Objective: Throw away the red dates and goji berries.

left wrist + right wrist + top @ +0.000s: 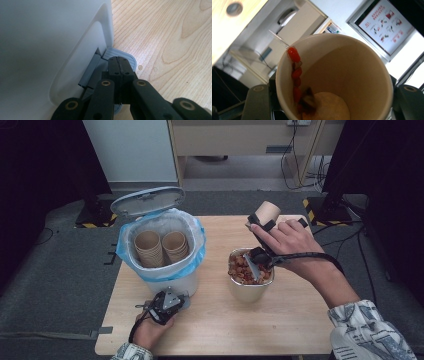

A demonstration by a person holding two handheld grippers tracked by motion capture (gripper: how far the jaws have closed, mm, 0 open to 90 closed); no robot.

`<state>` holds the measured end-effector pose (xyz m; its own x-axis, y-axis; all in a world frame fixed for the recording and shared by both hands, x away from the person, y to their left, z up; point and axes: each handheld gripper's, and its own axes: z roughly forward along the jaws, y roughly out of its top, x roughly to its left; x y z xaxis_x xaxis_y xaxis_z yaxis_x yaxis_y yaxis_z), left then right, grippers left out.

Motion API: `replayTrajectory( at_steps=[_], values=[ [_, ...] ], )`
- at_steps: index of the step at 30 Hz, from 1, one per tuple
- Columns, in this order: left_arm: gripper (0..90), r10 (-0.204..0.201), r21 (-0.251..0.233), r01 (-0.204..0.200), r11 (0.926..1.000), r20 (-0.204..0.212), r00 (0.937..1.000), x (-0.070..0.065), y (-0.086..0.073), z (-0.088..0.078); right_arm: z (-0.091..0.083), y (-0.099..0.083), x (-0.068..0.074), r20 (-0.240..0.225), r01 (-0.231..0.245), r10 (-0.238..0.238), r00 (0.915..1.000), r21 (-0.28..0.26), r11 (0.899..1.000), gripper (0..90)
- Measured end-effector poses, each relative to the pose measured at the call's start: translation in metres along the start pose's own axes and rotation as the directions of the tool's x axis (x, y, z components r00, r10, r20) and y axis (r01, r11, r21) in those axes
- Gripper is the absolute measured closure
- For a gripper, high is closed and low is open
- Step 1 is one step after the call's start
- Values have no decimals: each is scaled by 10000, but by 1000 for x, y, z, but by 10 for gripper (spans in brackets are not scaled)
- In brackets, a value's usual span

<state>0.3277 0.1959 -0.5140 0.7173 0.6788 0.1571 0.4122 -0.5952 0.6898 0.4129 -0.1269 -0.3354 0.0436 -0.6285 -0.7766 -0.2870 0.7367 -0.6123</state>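
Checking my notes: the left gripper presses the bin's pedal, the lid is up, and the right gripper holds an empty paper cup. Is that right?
One slip: the cup is not empty. The right gripper view shows red food bits stuck along its inner wall. The rest holds: the left gripper presses the pedal, the lid is up, and the right gripper holds the cup.

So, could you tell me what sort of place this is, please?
Probably a lab or office set up for recording: a wooden table on grey carpet, cables along the back wall, and a printed poster on the wall.
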Motion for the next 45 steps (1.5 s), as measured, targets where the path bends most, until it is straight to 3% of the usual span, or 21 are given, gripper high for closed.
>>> replayTrajectory(
  at_steps=[5, 12, 19, 20, 25, 26, 27, 28, 29, 30, 31, 32, 35, 36, 39, 45],
  values=[
    [899, -19, -17, 19, 10000, 17, 10000, 0, 0, 0, -2, -10, -7, 207, -173, 170, 9996, 158, 9997, 322],
    [899, -19, -20, 19, 10000, 14, 10000, 0, 0, 0, 1, -11, 0, 72, -516, 515, 9986, 152, 9986, 322],
    [899, -23, -23, 24, 10000, 20, 10000, 0, 0, 0, -1, -9, -2, 43, -265, 265, 9996, 94, 9996, 321],
    [899, -18, -22, 18, 10000, 15, 10000, 0, 0, 0, -3, -11, -6, 149, -188, 186, 9997, 124, 9997, 321],
    [899, -6, -1, 6, 10000, 13, 10000, 0, 0, 0, -11, -23, -23, 924, -945, 889, 9917, 578, 9938, 323],
    [899, -6, -6, 6, 10000, 15, 10000, 0, 0, 0, -7, -16, -17, 582, -668, 645, 9962, 377, 9971, 325],
    [899, -13, -7, 13, 10000, 17, 10000, 0, 0, 0, -3, -5, -4, 186, 107, -112, 9998, 261, 9996, 328],
    [899, 7, -4, -7, 10000, 4, 10000, 0, 0, 0, 0, 5, 10, -205, 310, -305, 9993, 216, 9993, 328],
    [899, 15, 7, -15, 10000, -3, 10000, 0, 0, 0, 1, 8, 13, -356, 1023, -1016, 9942, 181, 9946, 328],
    [899, 15, 7, -15, 10000, -3, 10000, 0, 0, 0, 1, 7, 12, -256, 1262, -1257, 9917, 208, 9918, 328],
    [899, 2, -8, -2, 10000, 11, 10000, 0, 0, 0, 1, 7, 12, -256, 1262, -1257, 9917, 208, 9918, 328],
    [899, -32, -20, 32, 10000, 39, 10000, 0, 0, 0, -1, 3, 10, -27, 279, -279, 9996, 299, 9992, 327],
    [899, -14, -7, 14, 10000, 22, 10000, 0, 0, 0, -2, -2, 7, 65, 391, -393, 9992, 282, 9988, 325],
    [899, -17, -8, 17, 10000, 23, 10000, 0, 0, 0, -2, -3, 9, -19, 68, -67, 10000, 358, 9993, 325],
    [899, -1, 3, 1, 10000, 4, 10000, 0, 0, 0, -2, -4, 6, 49, 321, -323, 9995, 357, 9988, 323],
    [899, -22, -10, 22, 10000, 23, 10000, 0, 0, 0, -3, -2, 5, 102, 245, -248, 9996, 268, 9993, 322]
  ],
)
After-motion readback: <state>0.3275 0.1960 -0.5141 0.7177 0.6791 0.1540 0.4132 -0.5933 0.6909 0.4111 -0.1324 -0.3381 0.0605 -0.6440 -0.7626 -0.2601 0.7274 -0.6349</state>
